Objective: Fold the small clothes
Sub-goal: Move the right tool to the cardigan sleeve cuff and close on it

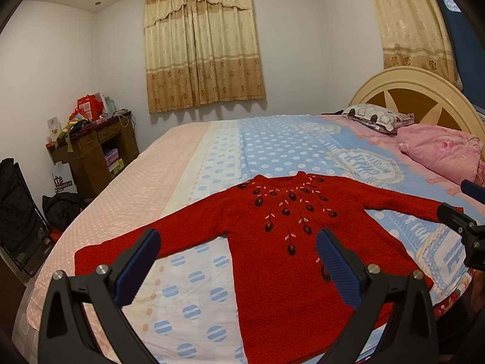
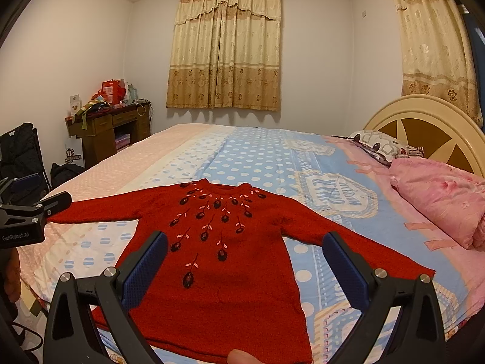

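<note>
We have a red sweater lying flat on the bed, front side up, with both sleeves stretched out to the sides. Nothing is folded yet, so we think we are at the very start.

Our left gripper hangs above the sweater with its jaws wide open and nothing in them. In its view the left sleeve runs out toward 9 o'clock and the body sits between 3 and 6 o'clock. Our right gripper is also wide open and empty. In its view the right sleeve goes off toward 4 o'clock and the neck is up at 12 o'clock.

A good first move would be to fold one sleeve in. We should go to the end of a sleeve, pinch only the sleeve and not the sheet under it, then lift it a little and lay it across the chest. The knit looks thick and soft, so we think it will sag and stretch if we pull hard. Slow and low is best.

We should keep the two grippers apart so they do not bump. A fingertip shows at 6 o'clock in the right view, near the bottom hem.
</note>
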Action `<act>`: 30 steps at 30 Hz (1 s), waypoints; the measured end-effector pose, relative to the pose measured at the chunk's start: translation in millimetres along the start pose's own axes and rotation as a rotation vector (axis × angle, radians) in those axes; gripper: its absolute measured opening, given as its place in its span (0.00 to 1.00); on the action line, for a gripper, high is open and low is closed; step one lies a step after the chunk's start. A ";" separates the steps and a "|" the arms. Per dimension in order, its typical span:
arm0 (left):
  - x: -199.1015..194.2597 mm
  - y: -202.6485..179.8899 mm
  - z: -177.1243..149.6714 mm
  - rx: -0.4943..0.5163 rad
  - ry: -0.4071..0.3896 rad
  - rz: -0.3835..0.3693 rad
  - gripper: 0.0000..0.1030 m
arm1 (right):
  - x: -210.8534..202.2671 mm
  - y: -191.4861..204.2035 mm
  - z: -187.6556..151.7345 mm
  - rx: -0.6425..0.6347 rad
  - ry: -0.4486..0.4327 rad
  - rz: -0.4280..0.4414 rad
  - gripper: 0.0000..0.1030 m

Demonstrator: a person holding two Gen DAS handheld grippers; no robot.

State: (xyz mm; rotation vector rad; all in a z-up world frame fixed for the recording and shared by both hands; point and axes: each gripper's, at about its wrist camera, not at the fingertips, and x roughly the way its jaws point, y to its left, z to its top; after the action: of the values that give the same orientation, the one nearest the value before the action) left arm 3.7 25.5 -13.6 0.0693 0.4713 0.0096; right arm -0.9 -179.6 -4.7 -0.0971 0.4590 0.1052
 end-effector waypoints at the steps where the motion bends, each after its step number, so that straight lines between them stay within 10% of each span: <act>1: 0.0 0.6 -0.3 -0.001 0.001 0.000 1.00 | 0.1 0.1 -0.9 0.001 0.000 0.002 0.99; 22: 65.7 2.2 -37.8 0.003 0.157 0.005 1.00 | 76.4 -64.1 -37.6 0.151 0.161 0.010 0.99; 30: 103.7 3.6 -58.9 0.005 0.233 0.024 1.00 | 107.4 -154.6 -69.9 0.347 0.258 -0.110 0.73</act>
State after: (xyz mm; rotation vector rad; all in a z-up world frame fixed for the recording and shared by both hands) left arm 69.5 35.5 -112.7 0.0793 0.7033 0.0406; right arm 83.3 -332.3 -104.3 0.2070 0.7217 -0.0966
